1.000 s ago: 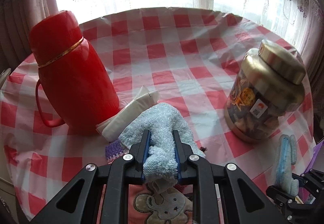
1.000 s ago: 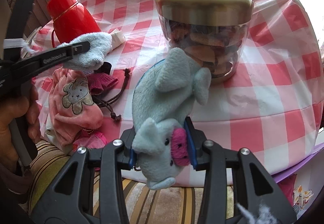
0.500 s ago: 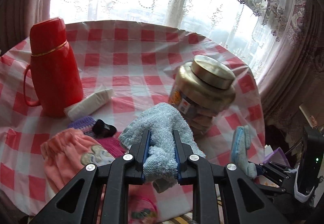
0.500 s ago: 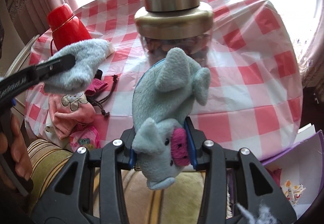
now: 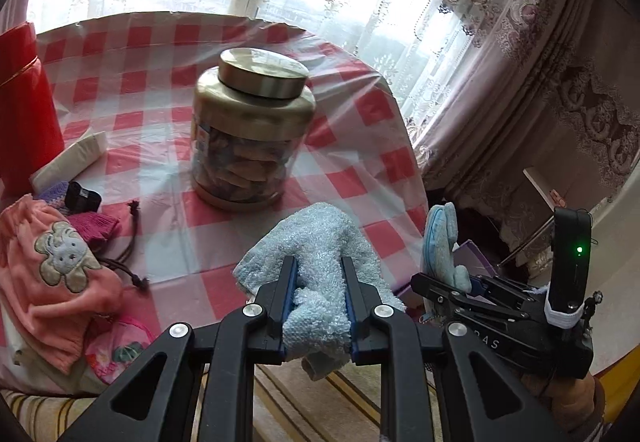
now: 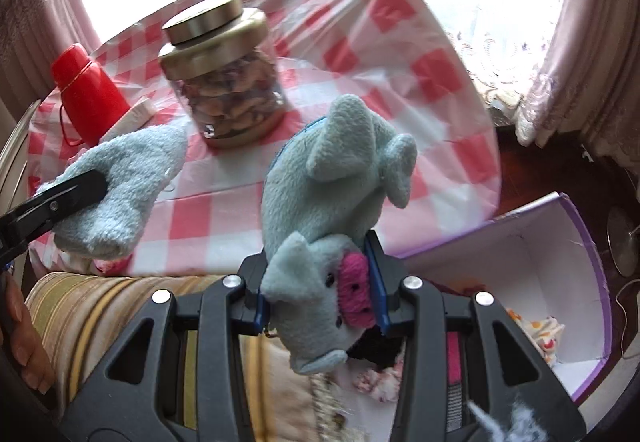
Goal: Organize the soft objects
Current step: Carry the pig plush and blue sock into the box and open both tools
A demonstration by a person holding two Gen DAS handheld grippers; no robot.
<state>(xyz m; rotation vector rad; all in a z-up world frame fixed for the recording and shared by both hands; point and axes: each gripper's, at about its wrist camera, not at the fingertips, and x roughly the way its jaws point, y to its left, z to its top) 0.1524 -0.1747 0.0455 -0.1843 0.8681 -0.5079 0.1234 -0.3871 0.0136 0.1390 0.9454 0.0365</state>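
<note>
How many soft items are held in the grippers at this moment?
2: a light blue towel in the left gripper, and a blue plush toy in the right gripper.

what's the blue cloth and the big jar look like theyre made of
Blue cloth: looks like fluffy terry or microfibre, with a looped, nubby pile. Big jar: clear glossy body, plastic or glass, can't tell; the lid and shoulder look like brushed gold metal or metallic plastic.

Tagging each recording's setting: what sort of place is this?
Most likely a home living or dining room: a round table under a red-checked cover, lace curtains over a bright window, and a striped sofa cushion beside the table.
</note>
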